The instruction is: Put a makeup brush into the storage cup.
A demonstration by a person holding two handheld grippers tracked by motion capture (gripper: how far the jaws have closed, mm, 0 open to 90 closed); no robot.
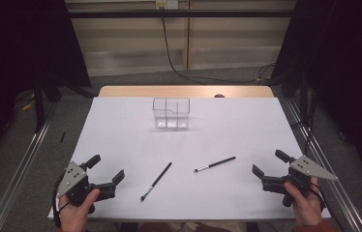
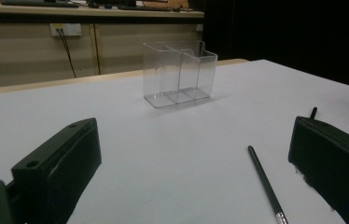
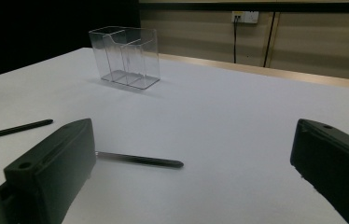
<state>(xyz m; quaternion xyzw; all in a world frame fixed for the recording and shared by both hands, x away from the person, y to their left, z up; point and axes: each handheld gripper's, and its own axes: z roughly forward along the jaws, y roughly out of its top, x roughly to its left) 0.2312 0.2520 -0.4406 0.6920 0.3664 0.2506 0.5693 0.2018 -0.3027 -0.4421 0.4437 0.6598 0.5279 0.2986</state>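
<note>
Nothing done yet, by the look of it. Two thin black makeup brushes lie loose on the white bench: left brush (image 1: 156, 181) lower centre, right brush (image 1: 214, 164) just right of it. Clear plastic divided holder (image 1: 171, 113) upper centre, prob. empty. Left gripper (image 1: 105, 172) & right gripper (image 1: 266, 163) at bottom corners, jaws wide, holding nothing. Both brushes remain to be picked up.

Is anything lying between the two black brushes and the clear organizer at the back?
No. In the high view, the table is bare between the left brush, the right brush and the clear organizer.
</note>
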